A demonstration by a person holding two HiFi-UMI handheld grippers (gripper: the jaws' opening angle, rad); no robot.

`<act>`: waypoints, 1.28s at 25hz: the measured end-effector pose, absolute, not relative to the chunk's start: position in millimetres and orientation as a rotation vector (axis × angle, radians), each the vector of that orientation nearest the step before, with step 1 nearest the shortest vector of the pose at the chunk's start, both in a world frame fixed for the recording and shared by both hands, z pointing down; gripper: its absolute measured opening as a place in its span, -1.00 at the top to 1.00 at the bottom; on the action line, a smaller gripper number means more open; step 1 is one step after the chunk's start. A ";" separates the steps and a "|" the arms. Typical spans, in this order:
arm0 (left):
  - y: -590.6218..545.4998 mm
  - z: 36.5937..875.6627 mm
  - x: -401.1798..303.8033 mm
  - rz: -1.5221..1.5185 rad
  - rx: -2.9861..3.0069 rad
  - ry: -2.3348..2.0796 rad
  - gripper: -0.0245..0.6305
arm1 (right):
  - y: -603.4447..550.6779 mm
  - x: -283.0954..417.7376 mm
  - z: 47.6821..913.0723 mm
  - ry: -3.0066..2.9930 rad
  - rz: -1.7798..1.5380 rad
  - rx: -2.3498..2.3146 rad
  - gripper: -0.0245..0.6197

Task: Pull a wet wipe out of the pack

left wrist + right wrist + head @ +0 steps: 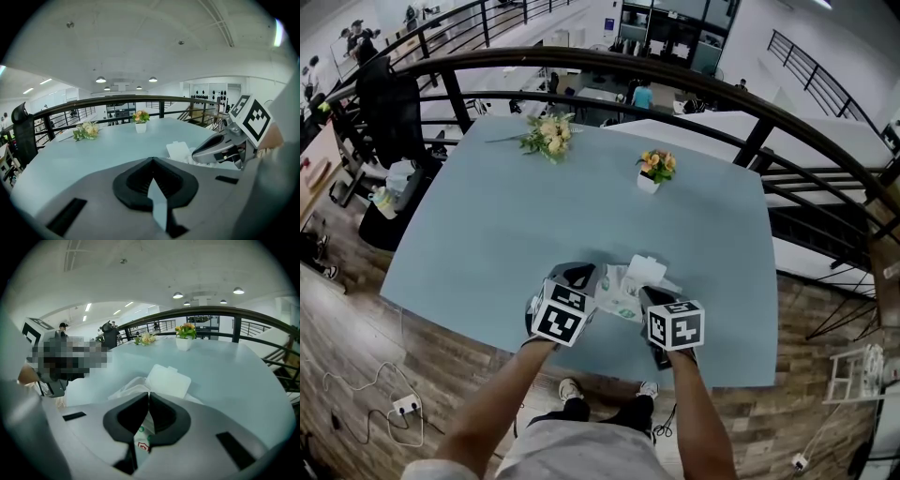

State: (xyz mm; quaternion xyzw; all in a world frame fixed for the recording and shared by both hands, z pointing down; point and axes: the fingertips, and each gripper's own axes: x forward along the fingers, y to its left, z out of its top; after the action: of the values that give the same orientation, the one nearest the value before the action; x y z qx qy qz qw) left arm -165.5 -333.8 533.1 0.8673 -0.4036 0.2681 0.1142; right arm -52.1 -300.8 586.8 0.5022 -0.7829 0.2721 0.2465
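Fingertips (164, 411) of my right gripper (149, 394) pinch the wet wipe (131, 387) poking from the pack (619, 294) on the table (534, 216). It looks soft, limp and tearable, so I should grip it low. My left gripper (152, 160) is clenched and empty.

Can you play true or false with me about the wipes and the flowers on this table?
1. The lid of the wipe pack is flipped open. True.
2. Three flower pots stand on the table. False: there is one small white pot of flowers, and a bouquet lying on its side.
3. The right gripper has its jaws wide apart. False: they are together, seemingly pinching the wipe that sticks out of the pack.
4. The table is light blue. True.
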 end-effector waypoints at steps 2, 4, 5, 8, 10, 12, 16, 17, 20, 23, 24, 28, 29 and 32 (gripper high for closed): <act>-334.0 531.7 -164.8 0.779 2.546 -1.185 0.93 | -300.9 -52.3 585.9 -2.138 0.743 1.370 0.88; -333.5 531.5 -163.8 0.774 2.554 -1.185 0.93 | -300.8 -53.1 585.8 -2.140 0.742 1.370 0.88; -332.7 531.9 -163.3 0.775 2.556 -1.183 0.93 | -300.6 -53.3 586.0 -2.141 0.742 1.370 0.88; -329.5 534.0 -162.9 0.776 2.551 -1.173 0.93 | -299.7 -53.6 586.0 -2.143 0.740 1.374 0.88; -328.2 533.5 -163.1 0.772 2.549 -1.172 0.93 | -298.6 -54.0 584.7 -2.149 0.734 1.375 0.89; -329.2 530.0 -163.0 0.774 2.564 -1.178 0.93 | -297.7 -54.1 583.2 -2.154 0.727 1.375 0.89; -330.6 524.2 -160.7 0.781 2.586 -1.182 0.93 | -297.8 -52.4 580.4 -2.154 0.720 1.385 0.89; -330.1 523.8 -159.9 0.780 2.585 -1.179 0.93 | -298.0 -51.9 579.3 -2.155 0.719 1.389 0.90; -329.7 522.4 -158.9 0.785 2.588 -1.176 0.93 | -298.5 -50.3 576.7 -2.157 0.716 1.399 0.90; -329.9 520.7 -157.9 0.772 2.597 -1.175 0.93 | -298.6 -49.8 574.5 -2.159 0.709 1.410 0.90; -329.2 520.5 -157.7 0.772 2.593 -1.173 0.93 | -298.6 -49.5 573.2 -2.160 0.705 1.415 0.90; -329.8 514.6 -155.3 0.775 2.607 -1.174 0.93 | -300.2 -46.0 564.7 -2.164 0.681 1.434 0.90; -330.3 512.6 -154.1 0.770 2.615 -1.175 0.93 | -300.2 -45.1 562.7 -2.165 0.677 1.436 0.90; -330.4 507.9 -151.9 0.763 2.627 -1.173 0.93 | -299.8 -44.1 557.8 -2.168 0.668 1.444 0.90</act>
State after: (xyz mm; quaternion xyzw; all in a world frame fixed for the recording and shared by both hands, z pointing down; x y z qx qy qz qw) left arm -151.9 -330.4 507.9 0.8796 -0.3926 0.2556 0.0823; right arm -44.1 -299.8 557.8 0.5234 -0.7856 0.2420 0.2243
